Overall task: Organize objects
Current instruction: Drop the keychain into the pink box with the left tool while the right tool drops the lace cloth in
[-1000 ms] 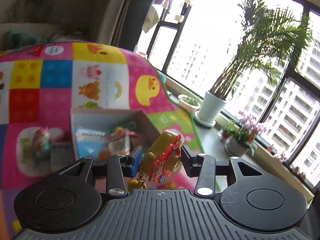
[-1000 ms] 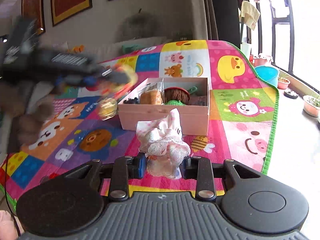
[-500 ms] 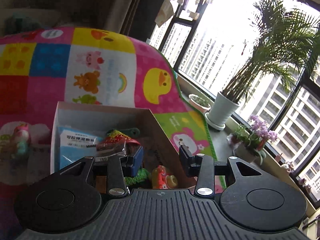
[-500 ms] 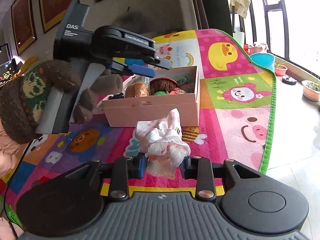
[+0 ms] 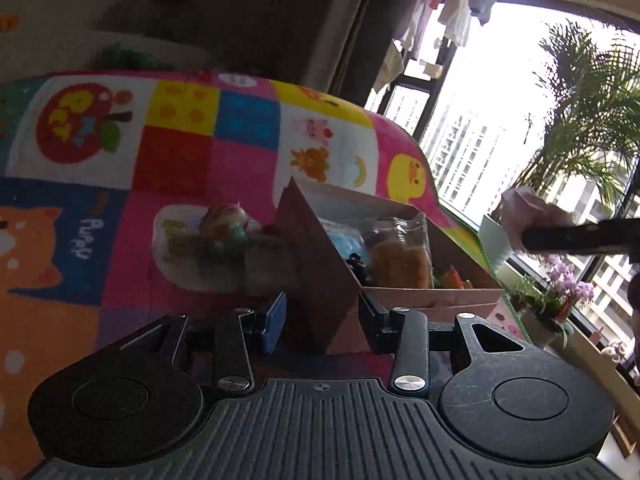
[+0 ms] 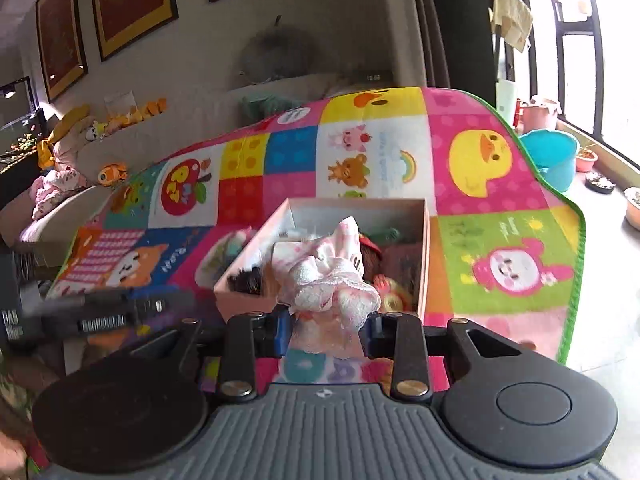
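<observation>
Doll dress heads for the toy box

The right gripper (image 6: 326, 330), fingers clamped on a frilly pink doll dress (image 6: 324, 276), hovers at the cardboard box's (image 6: 424, 256) 6 o'clock rim; the left gripper's (image 5: 320, 320) fingers stand narrowly apart, empty. Released early, the dress could snag the rim and fall onto the play mat (image 6: 500, 184).

From my left wrist view, the toy (image 5: 224, 232) left of the box (image 5: 320, 256) is smeared by motion, so I can't make out what it is. The box's near corner blocks whatever lies low inside it. At the right edge a blurred black bar (image 5: 580, 236) is cut off by the frame. In my right wrist view, the lacy pink cloth (image 6: 328, 276) covers the box (image 6: 360, 208) contents behind it, and at lower left the other gripper (image 6: 100, 312) is a dark streak; I can't read its jaws
</observation>
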The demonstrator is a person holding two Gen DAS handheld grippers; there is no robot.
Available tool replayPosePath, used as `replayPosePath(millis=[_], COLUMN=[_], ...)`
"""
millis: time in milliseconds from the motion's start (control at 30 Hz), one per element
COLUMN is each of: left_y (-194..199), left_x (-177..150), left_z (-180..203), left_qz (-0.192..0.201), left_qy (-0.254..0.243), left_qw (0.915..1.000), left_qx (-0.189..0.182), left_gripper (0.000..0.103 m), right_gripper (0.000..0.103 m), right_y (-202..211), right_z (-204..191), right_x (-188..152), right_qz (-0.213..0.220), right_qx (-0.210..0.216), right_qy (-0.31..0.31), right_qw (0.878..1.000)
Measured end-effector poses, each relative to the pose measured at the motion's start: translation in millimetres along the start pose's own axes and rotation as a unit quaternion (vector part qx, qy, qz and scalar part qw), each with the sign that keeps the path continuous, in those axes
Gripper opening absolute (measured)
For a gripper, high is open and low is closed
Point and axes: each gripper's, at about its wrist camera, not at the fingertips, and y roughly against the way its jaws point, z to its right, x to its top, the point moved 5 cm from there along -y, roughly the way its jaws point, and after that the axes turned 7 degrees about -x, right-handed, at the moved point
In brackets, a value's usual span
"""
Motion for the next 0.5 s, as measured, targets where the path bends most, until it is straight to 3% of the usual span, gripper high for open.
replayPosePath(millis=[100,200,433,500], left_y=[-1.9,-1.5,12.1,14.9], left_x=[-7.3,-9.9,-4.0,-3.5], left_z=[-19.8,-32.6,-42.1,-45.5], left_qz=[0.013,0.022,0.047,0.049], left_qy=[0.037,0.060,0.094,0.111], left_qw=[0.9992,0.9977,0.9932,0.9911], left_qx=[-0.011,-0.022,-0.049,-0.056], left_gripper=[0.044,0.044,0.044,0.044], right_gripper=[0.031,0.031,0.031,0.039], right_y=[-55.2,-122.2,-245.1,-264.9], right_z=[-3.5,-6.5,-16.7,-16.3], right_x=[54.9,85.4,77.8,69.3], right_qz=[-0.050,-0.118,-0.219,-0.242], right_qx=[-0.008,-0.010,-0.079,-0.101], right_qy=[-0.010,-0.035,-0.055,-0.051], right_qw=[0.999,0.992,0.971,0.964])
